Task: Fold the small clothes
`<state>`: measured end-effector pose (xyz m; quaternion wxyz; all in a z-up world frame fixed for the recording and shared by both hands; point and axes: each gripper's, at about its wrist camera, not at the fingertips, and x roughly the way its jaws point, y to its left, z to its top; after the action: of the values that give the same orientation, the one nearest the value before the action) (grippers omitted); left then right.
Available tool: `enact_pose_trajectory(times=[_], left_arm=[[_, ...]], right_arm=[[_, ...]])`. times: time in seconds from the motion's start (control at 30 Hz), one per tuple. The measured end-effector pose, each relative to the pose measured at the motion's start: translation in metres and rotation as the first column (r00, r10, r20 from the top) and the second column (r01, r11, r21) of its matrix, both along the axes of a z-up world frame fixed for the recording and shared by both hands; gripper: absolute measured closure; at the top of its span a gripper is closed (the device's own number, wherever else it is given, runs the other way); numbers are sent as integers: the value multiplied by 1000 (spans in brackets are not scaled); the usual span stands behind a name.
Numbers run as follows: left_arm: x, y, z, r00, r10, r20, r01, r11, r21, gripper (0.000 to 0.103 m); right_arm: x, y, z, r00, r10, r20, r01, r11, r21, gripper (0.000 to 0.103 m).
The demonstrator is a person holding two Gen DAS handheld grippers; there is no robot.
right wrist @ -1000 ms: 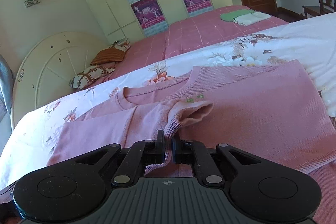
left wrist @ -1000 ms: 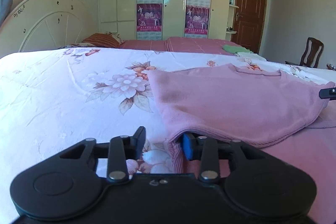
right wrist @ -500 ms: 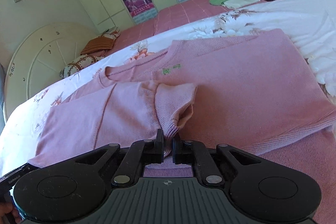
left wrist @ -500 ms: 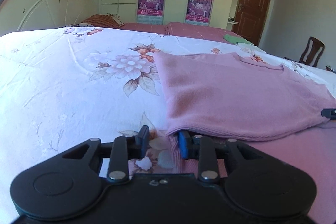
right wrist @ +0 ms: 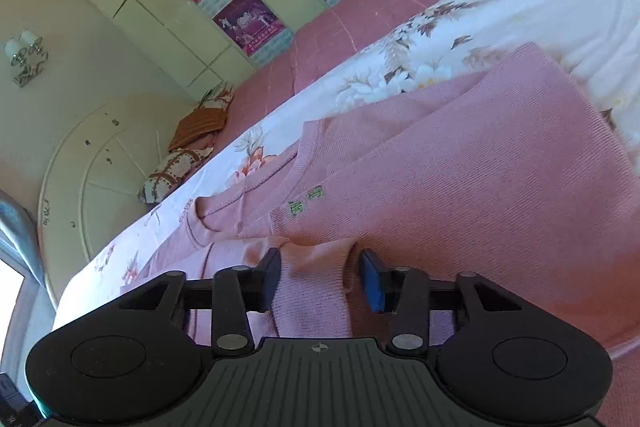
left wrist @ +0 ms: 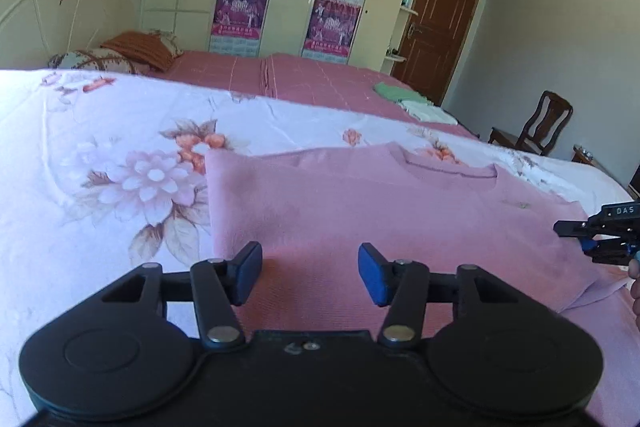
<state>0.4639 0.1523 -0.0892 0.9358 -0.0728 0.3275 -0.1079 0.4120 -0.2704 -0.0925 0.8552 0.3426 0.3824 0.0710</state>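
On the left, the flowered bedspread (left wrist: pixel 80 155) lies bare, and the pink sweater (left wrist: pixel 400 211) begins just past its big printed flower, spread flat with its neckline toward the far side of the bed. The left hand-held gripper (left wrist: pixel 310 273) hovers over the sweater's near left part with its jaws opening and nothing caught between them; only flat knit shows in the gap. Further right, the right hand-held gripper (right wrist: pixel 320 277) is also opening: a folded-in sleeve cuff (right wrist: pixel 316 267) sits between its pads, the left pad about touching it, the right one clear, so I read it as let go. From both grippers the garment lies forward and below, its long axis running left to right across the bed. The cuff is nearer the right gripper, the left side edge nearer the left. The next fold, I judge, will take the near hem away toward the neckline.
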Motion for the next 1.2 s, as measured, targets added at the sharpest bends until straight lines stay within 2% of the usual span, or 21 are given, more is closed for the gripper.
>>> enact_pose_trajectory(times=[0.03,0.07,0.13,0.2,0.23,0.27,0.3,0.33,0.4,0.43,0.5,0.6,0.73,0.8,0.83,0.87,0.9,0.93,1.0,1.07,1.2], left_arm=[[2,-1,-6,1000,-5,-5,5,1000,-1,53],[-1,-2,-10,1000,-10,14,10,1000,11,51],[-6,-5,-11,999,-21,25,20,999,38,51],[-7,-5,-12,999,-23,30,22,999,45,51],[-7,-6,-12,999,-23,28,22,999,46,51],[-6,-7,-11,999,-24,27,23,998,54,51],[-5,-8,-11,999,-28,26,27,997,66,51],[-5,-10,-11,999,-32,26,30,997,75,50],[-5,-9,-10,999,-39,22,38,997,74,49],[-4,-9,-6,999,-41,18,39,996,74,49],[-4,-10,6,997,-40,65,35,996,78,45],[18,-15,14,995,-37,88,27,993,119,40],[64,-11,-1,1000,4,2,-4,993,115,36],[72,-6,-10,1000,17,2,-17,990,137,35],[73,-3,-10,1000,7,1,-7,991,131,35],[72,0,-9,1000,0,-6,1,991,130,35],[70,2,-7,1000,1,-9,1,990,143,35],[65,4,-5,1000,6,-13,-4,987,160,35],[49,3,4,999,53,-3,-52,979,195,37],[29,-7,13,999,11,43,-16,991,136,34],[9,-66,11,992,-112,59,104,986,129,33]], right_arm=[[3,2,-1,1000,18,-1,-18,1000,0,76],[3,7,0,999,40,13,-40,999,-35,95],[-11,22,19,988,59,144,-28,978,-207,95],[-33,37,38,949,125,289,-20,940,-341,95],[-38,43,38,941,148,304,-10,911,-413,95],[-37,48,32,948,160,275,-6,872,-490,96],[-28,50,17,972,152,179,-33,843,-537,98],[-21,46,5,987,134,95,-63,844,-532,99],[-23,31,0,991,102,89,-50,885,-462,98],[-24,28,3,993,78,88,-29,888,-458,98],[-33,25,16,989,47,138,23,886,-464,98],[-29,36,31,976,111,188,-13,887,-461,98],[-1,71,33,957,214,198,-106,887,-449,98],[15,89,22,949,264,171,-153,863,-482,98],[22,94,13,956,263,127,-167,850,-500,98],[31,97,-4,968,242,59,-176,831,-527,99],[29,92,-8,966,238,99,-154,842,-517,99],[29,89,-8,967,235,99,-155,850,-503,99],[21,87,-2,969,224,99,-141,841,-522,99],[8,88,8,968,222,122,-121,828,-548,98],[-13,105,15,943,297,149,-186,845,-501,98]])
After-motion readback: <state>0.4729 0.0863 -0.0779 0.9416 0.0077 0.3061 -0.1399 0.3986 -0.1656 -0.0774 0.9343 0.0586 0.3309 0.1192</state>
